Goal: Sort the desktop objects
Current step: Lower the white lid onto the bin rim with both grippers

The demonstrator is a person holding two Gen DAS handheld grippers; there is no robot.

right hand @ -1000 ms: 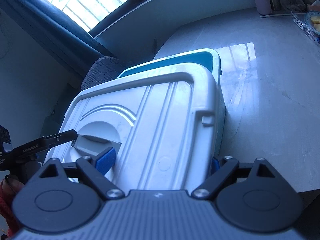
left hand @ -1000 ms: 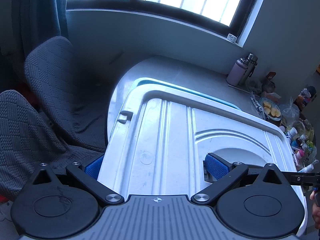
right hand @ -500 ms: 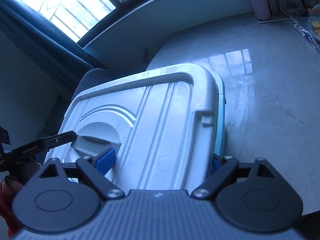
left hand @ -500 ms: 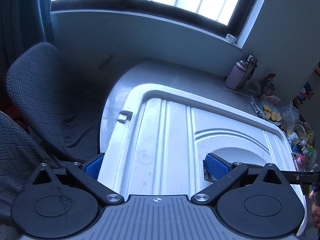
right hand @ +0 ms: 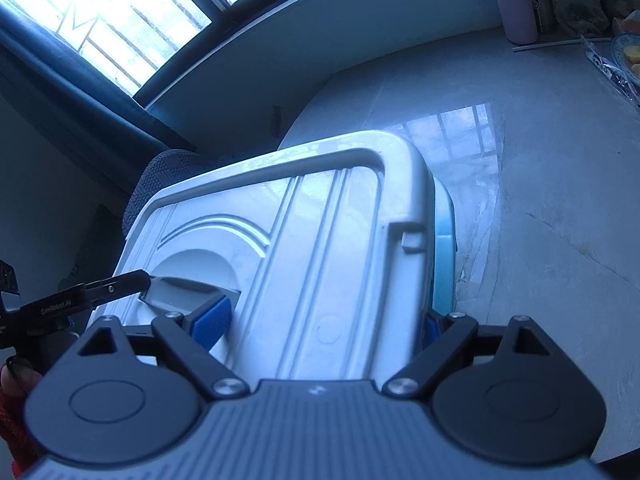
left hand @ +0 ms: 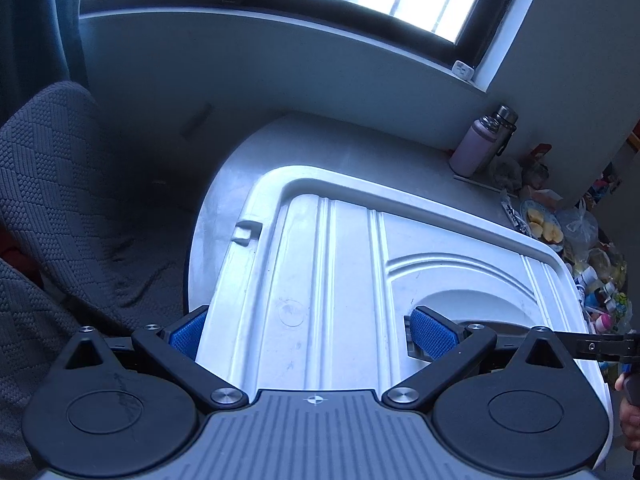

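A large white ribbed lid (left hand: 344, 264) fills both views; in the right wrist view the lid (right hand: 320, 248) lies over a blue storage box (right hand: 444, 248) whose wall shows only along the right side. My left gripper (left hand: 308, 326) is shut on the lid, one blue pad at its outer edge and one in the round handle recess. My right gripper (right hand: 320, 322) is shut on the lid from the opposite side in the same way. Each gripper's finger shows in the other's view.
The box stands on a pale marble table (right hand: 540, 200). A pink bottle (left hand: 476, 148) and a steel flask stand at the far wall, next to a plate of food (left hand: 542, 226) and clutter. A grey fabric chair (left hand: 52, 208) is at the left, under the window.
The lid has moved over the blue box and come down; the blue rim seen beyond it a second ago is now covered, apart from one side. Both grippers keep their hold.
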